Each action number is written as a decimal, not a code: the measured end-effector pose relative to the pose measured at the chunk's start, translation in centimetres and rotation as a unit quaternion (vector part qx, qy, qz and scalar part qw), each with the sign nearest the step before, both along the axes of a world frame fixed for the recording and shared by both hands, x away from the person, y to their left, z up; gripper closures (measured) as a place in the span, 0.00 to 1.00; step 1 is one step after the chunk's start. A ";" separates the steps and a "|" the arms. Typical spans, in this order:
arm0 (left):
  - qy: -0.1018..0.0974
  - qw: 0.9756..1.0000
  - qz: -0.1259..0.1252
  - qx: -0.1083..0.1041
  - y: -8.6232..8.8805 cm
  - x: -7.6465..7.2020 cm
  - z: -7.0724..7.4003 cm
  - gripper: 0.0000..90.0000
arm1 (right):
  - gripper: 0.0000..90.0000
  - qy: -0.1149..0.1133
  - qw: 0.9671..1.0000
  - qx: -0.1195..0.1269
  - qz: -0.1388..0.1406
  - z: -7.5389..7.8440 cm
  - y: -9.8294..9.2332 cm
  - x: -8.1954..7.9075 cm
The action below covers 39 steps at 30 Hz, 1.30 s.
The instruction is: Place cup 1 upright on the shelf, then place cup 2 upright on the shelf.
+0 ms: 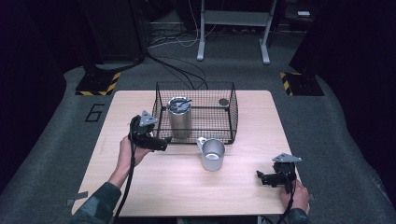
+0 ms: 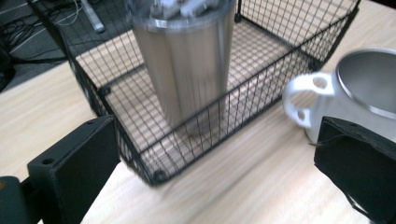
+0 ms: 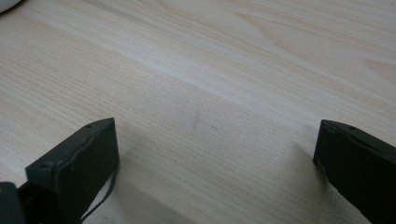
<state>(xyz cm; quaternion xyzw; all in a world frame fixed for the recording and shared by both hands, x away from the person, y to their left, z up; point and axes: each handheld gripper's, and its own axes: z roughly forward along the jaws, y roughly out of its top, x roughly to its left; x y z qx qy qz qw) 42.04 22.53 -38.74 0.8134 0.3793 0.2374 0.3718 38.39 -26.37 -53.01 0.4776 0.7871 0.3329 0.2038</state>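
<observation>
A black wire basket (image 1: 232, 108) stands at the back middle of the wooden table (image 1: 177, 191). Inside its left half a lidded steel tumbler (image 1: 180, 119) stands upright. A steel mug (image 1: 213, 155) with a white handle rests on the table just in front of the basket. My left gripper (image 1: 162, 143) hovers open by the basket's front left corner, holding nothing. From the left gripper view, the tumbler (image 2: 187, 70) sits behind the basket wall (image 2: 140, 149), the mug (image 2: 369, 84) to the right. My right gripper (image 1: 262, 178) is open over bare wood (image 3: 210, 70) at the near right.
A small dark disc (image 1: 224, 101) lies in the basket's back right corner. Beyond the table, cables (image 1: 180, 70) run over the grey floor. Two dark stands with yellow-black striped bases (image 1: 98, 84) flank it, and a metal frame (image 1: 233, 28) stands at the back.
</observation>
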 end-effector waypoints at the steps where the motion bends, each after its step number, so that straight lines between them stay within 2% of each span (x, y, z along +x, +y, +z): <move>1: -0.001 1.000 0.003 0.009 0.1 -0.2 -0.4 0.00 | 0.00 0.000 1.000 0.000 0.000 0.0 0.0 0.0; 5: 0.017 1.000 0.007 0.024 1.1 -0.8 -2.2 0.00 | 0.00 0.000 1.000 0.000 0.000 0.0 0.0 0.0; 9: 0.031 0.999 0.018 0.025 2.2 -1.3 -3.7 0.00 | 0.00 0.000 1.000 0.000 0.000 0.0 0.0 0.0; 11: 0.036 0.998 0.029 0.030 2.8 -1.7 -4.7 0.00 | 0.00 0.000 1.000 0.000 0.000 0.0 0.0 0.0; 13: 0.053 0.998 0.030 0.028 3.4 -1.9 -5.8 0.00 | 0.00 0.000 1.000 0.000 0.000 0.0 0.0 0.0; 16: 0.068 0.996 0.033 0.035 3.7 -2.3 -7.5 0.00 | 0.00 0.000 1.000 -0.001 0.000 0.0 0.0 0.0; 17: 0.066 0.997 0.038 0.033 3.8 -2.4 -8.4 0.00 | 0.00 0.000 1.000 0.000 0.000 0.0 0.0 0.0; 19: 0.080 0.995 0.046 0.032 4.1 -2.5 -9.8 0.00 | 0.00 0.000 1.000 -0.001 0.000 0.0 0.0 0.0; 21: 0.082 0.994 0.055 0.049 4.3 -2.5 -10.8 0.00 | 0.00 0.000 1.000 -0.001 0.000 0.0 0.0 0.0; 23: 0.086 0.993 0.067 0.051 4.5 -2.2 -11.7 0.00 | 0.00 -0.001 1.000 -0.001 -0.001 0.0 0.0 0.0; 25: 0.099 0.992 0.073 0.042 4.6 -1.8 -12.3 0.00 | 0.00 0.000 1.000 -0.001 0.000 0.0 0.0 0.0; 26: 0.098 0.991 0.075 0.050 4.6 -1.6 -12.6 0.00 | 0.00 0.000 1.000 -0.001 0.000 0.0 0.0 0.0; 29: 0.103 0.990 0.086 0.045 4.8 -1.1 -13.2 0.00 | 0.00 0.000 1.000 -0.001 0.000 0.0 0.0 0.0; 30: 0.101 0.990 0.090 0.031 4.9 -1.0 -13.4 0.00 | 0.00 0.000 1.000 -0.001 0.000 0.0 0.0 0.0; 32: 0.102 0.990 0.088 0.029 5.4 -0.7 -13.5 0.00 | 0.00 0.001 1.000 0.000 0.000 0.0 0.0 0.0; 36: 0.086 0.993 0.084 0.000 6.2 -0.4 -14.1 0.00 | 0.00 0.001 1.000 0.000 0.000 0.0 0.0 0.0; 37: 0.076 0.993 0.085 -0.002 6.3 -0.4 -14.2 0.00 | 0.00 0.000 1.000 0.000 -0.001 0.0 0.0 0.0; 39: 0.075 0.993 0.088 -0.006 6.6 -0.5 -14.3 0.00 | 0.00 0.001 1.000 0.000 -0.003 0.0 0.1 0.0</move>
